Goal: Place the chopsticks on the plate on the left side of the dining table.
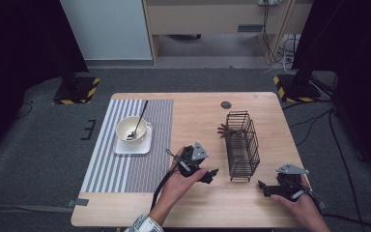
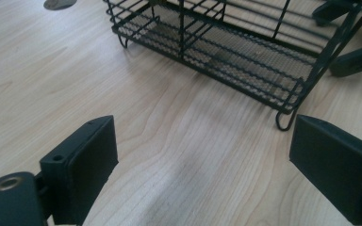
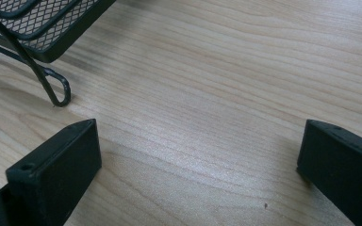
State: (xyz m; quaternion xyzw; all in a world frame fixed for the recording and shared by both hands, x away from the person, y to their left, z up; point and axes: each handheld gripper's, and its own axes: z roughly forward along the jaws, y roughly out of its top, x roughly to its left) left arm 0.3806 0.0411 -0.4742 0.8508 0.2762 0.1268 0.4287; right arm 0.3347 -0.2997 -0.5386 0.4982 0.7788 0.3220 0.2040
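Note:
A black wire basket point(image 1: 244, 145) stands on the right half of the wooden table point(image 1: 198, 116), with brown wooden pieces point(image 1: 223, 130) poking out of its far left side. My left gripper point(image 1: 211, 176) rests low on the table just left of the basket's near end, open and empty. In the left gripper view the left gripper point(image 2: 207, 141) faces the basket's mesh floor point(image 2: 226, 52). My right gripper point(image 1: 263, 188) sits near the basket's near right corner, open with nothing in it. The right gripper view has the right gripper point(image 3: 200, 141) over bare wood, a basket foot point(image 3: 59, 94) at upper left.
A striped grey placemat point(image 1: 106, 164) covers the table's left side. On it a white square plate point(image 1: 142, 147) carries a cream bowl point(image 1: 131, 129) with a dark-handled utensil point(image 1: 142, 113) leaning in it. A round grommet point(image 1: 226, 104) sits near the far edge.

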